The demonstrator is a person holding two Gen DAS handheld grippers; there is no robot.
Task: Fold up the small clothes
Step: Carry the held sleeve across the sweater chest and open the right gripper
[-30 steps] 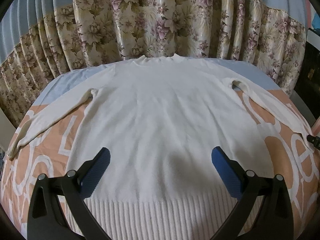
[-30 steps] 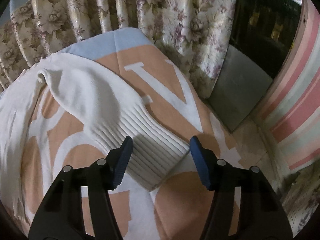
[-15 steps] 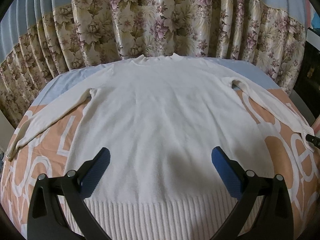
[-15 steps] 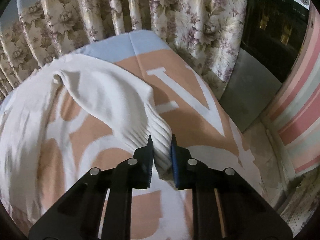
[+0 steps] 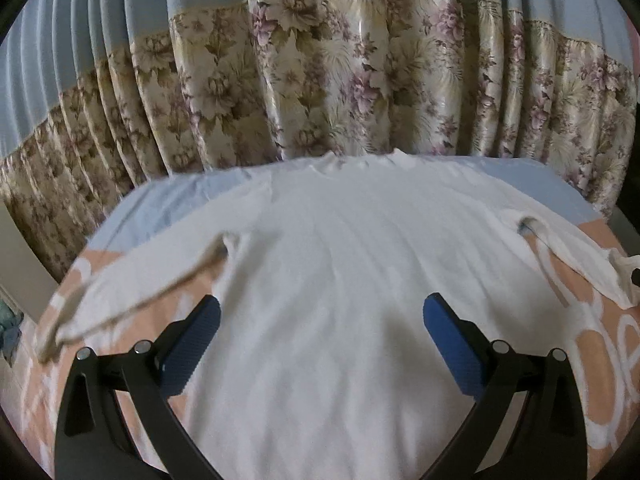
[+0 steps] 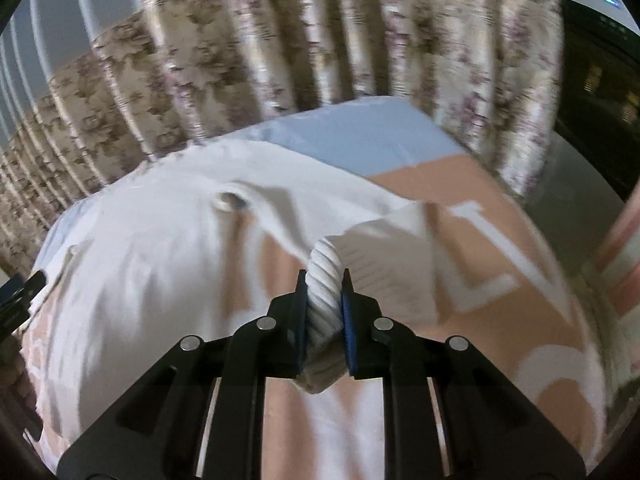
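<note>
A cream long-sleeved sweater (image 5: 340, 264) lies flat, collar toward the curtain, on a peach and blue blanket (image 5: 600, 332). My left gripper (image 5: 320, 332) hovers open over the sweater's lower body, nothing between its blue pads. The left sleeve (image 5: 132, 292) stretches out to the left edge. In the right wrist view my right gripper (image 6: 324, 300) is shut on the ribbed cuff (image 6: 325, 276) of the right sleeve, bunched between the pads and lifted off the blanket (image 6: 500, 280). The sleeve (image 6: 320, 208) runs back to the armpit. The sweater body (image 6: 140, 280) spreads to the left.
A floral curtain (image 5: 340, 92) with a blue upper band hangs right behind the bed. A dark cabinet (image 6: 600, 92) stands at the right. The tip of my left gripper (image 6: 20, 292) shows at the left edge of the right wrist view.
My right gripper shut on the ribbed cuff, then lifted it and carried it inward over the bed. My left gripper moved forward over the sweater body, still open.
</note>
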